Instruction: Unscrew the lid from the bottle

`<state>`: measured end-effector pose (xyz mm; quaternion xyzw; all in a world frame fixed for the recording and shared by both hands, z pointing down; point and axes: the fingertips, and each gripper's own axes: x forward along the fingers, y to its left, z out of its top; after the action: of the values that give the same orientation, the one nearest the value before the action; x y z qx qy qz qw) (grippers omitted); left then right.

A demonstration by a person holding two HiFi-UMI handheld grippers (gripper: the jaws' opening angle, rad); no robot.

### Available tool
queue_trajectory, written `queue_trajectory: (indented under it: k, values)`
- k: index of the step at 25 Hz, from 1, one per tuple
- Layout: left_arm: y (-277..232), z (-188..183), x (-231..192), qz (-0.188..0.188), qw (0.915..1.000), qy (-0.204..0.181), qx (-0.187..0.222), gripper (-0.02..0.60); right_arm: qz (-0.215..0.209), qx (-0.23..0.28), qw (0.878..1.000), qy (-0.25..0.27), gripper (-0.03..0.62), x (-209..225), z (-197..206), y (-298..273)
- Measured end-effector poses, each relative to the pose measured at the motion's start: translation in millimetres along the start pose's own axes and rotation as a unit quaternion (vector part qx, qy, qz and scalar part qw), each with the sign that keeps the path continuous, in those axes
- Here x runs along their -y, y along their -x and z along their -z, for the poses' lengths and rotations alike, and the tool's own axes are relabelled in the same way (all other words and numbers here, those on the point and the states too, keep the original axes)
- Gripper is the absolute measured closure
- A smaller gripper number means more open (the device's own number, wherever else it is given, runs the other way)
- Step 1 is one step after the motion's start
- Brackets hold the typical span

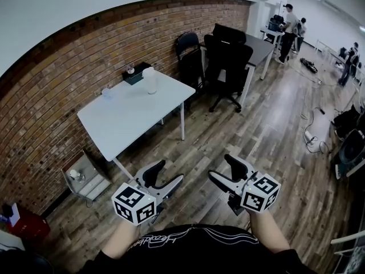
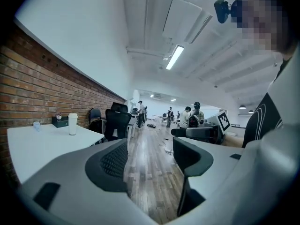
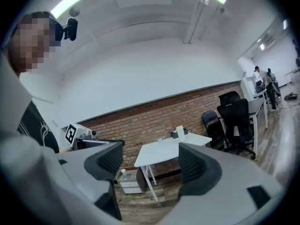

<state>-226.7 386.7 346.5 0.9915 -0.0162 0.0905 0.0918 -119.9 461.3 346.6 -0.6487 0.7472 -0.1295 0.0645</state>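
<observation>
Head view showed the left tongs [image 1: 169,173] and right tongs [image 1: 219,167] both spread apart and empty, well short of the worktop [image 1: 128,119], probably readied for the approach. The bottle [image 1: 150,82], lid [image 1: 149,71] on, stood near the worktop's far edge, beside a dark box [image 1: 136,75]; only bare floor [image 1: 194,147] lay between

On the table [image 1: 131,119] the bottle [image 1: 150,81] stands near the wall, a box [image 1: 136,73] just left of it and a cup [image 1: 106,93] further left. Chairs [image 1: 228,61] stand right of the table. A drawer unit [image 1: 85,178] sits on the floor at the table's near end.
</observation>
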Motion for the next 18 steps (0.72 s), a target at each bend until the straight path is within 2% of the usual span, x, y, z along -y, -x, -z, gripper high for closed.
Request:
queue_trajectory:
  k: [4,10,14,18]
  values:
    - [-14.6,10.1,1.0,-0.016,0.9999,0.003,-0.006,0.273,-0.005,-0.002,1.000,-0.006,0.223,20.6,7.6,7.2]
    - [-25.9,16.0,-30.3,-0.044,0.9987,0.023,-0.007,0.267,-0.018,-0.013,1.000,-0.013,0.203,43.6,15.1,-14.4]
    - [-47.0,21.1,-59.6,-0.047,0.9985,0.017,-0.022,0.257,-0.019,-0.013,1.000,-0.018,0.198,67.7,12.7,-41.4]
    - [-75.7,21.1,-108.6,-0.050,0.9980,0.028,-0.026,0.249,-0.016,-0.014,0.999,-0.031,0.198,101.2,10.0,-81.3]
